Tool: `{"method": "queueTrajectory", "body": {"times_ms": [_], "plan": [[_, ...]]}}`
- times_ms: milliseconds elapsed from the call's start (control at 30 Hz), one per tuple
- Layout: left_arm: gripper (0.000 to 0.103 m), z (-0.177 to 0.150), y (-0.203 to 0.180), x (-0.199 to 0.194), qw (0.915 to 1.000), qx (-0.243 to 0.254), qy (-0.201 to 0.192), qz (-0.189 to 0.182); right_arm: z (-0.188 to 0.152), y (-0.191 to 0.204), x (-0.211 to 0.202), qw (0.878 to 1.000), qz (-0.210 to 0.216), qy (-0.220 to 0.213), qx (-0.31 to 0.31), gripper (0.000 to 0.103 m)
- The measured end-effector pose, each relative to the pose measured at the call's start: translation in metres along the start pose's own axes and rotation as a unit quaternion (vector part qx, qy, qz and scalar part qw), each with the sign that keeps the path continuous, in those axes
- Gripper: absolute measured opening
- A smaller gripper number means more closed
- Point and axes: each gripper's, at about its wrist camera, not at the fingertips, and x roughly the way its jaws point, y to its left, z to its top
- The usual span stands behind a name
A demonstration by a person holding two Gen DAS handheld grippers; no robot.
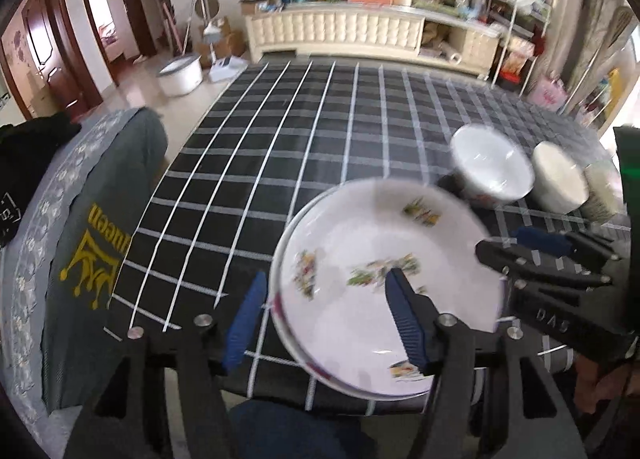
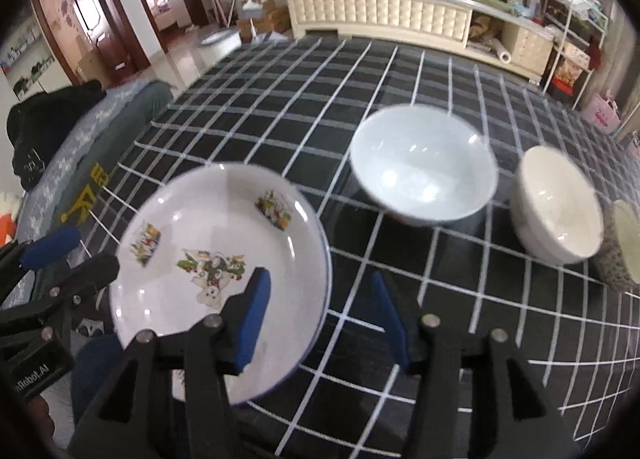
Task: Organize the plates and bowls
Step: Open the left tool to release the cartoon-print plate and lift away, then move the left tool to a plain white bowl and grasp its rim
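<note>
Sitting near the table's front edge, the plate (image 1: 384, 291) w/ cartoon prints is lying flat on the checked cloth (image 1: 280, 139); left gripper (image 1: 324, 323) is hanging over its left rim, jaws apart, one blue pad outside the rim, the other above the plate's inside, gripping nothing; right gripper (image 2: 320, 319) is hovering at the plate's right rim, jaws likewise apart and empty; behind, a bluish bowl (image 2: 424, 171) is standing beside a white bowl (image 2: 556, 207); a third bowl (image 2: 624, 247) is showing only partly at the frame edge.
</note>
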Motion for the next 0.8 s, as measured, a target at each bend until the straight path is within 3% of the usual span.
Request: {"method": "queueTrajectory", "body": {"times_ms": [167,367,533,633,800], "plan": [[0.071,0.012,-0.014,-0.036,0.9976,-0.003,-0.052,-0.046,0.004,-0.008,-0.045,0.998,-0.014,-0.053,0.003,0.066],[0.075,0.026,-0.034,-0.059,0.9946,0.002,-0.072,-0.074,0.009,-0.018,-0.092,0.994,-0.029,-0.105,0.000,0.071],[0.082,0.034,-0.045,-0.074,0.9936,-0.004,-0.097,-0.058,0.012,-0.023,-0.123,0.988,-0.050,-0.146,-0.005,0.083],[0.082,0.043,-0.049,-0.071,0.9941,-0.005,-0.087,-0.064,0.013,-0.028,-0.128,0.987,-0.067,-0.148,-0.010,0.086],[0.082,0.053,-0.060,-0.078,0.9926,0.011,-0.103,-0.064,0.019,-0.044,-0.133,0.987,-0.072,-0.146,0.005,0.089]]}}
